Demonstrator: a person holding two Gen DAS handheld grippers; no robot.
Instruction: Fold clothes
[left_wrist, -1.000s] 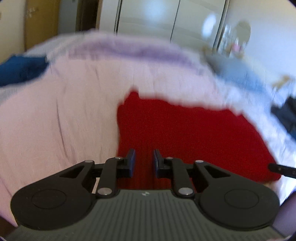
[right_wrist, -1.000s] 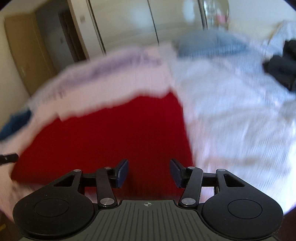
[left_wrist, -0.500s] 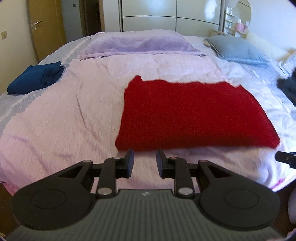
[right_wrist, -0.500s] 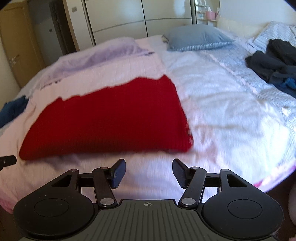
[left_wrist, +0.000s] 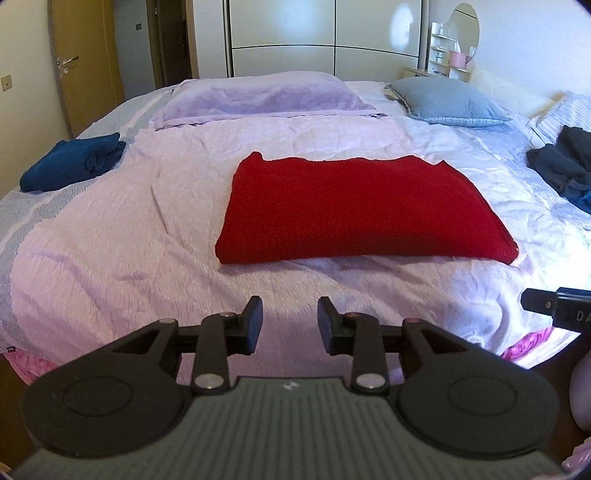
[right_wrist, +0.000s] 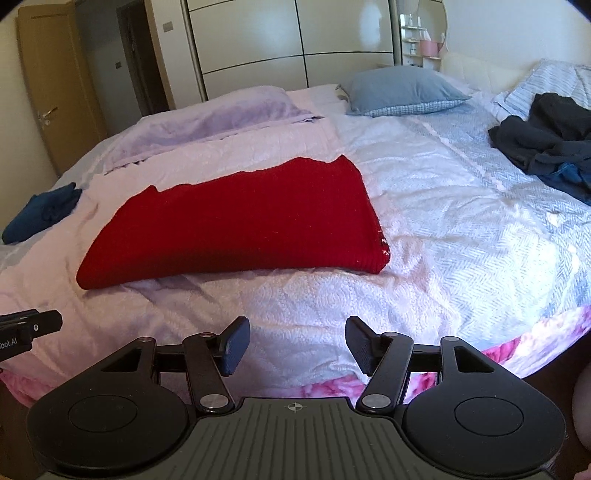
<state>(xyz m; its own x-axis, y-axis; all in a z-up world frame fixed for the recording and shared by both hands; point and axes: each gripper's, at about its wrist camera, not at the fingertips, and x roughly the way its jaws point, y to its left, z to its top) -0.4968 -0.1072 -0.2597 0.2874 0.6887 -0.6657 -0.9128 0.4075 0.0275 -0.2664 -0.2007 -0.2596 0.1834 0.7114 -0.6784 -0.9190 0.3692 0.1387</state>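
Red sweater (left_wrist: 362, 206) folded flat on bed (left_wrist: 110, 236); left gripper (left_wrist: 290, 319), right gripper (right_wrist: 297, 345) parted, empty; single-layer pinch could unfold it

The room is lit by soft daylight from the right; glare is thrown on the bed (right_wrist: 480, 236), edges are bent and darkened by fisheye distortion

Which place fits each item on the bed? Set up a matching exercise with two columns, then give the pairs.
Items:
1. red knitted sweater
2. dark blue folded garment
3. grey-blue pillow
4. heap of dark unfolded clothes

Places:
A. far end of the bed, right of the lilac pillow
B. left edge
C. middle, folded flat
D. right side

Pairs: 1-C, 2-B, 3-A, 4-D
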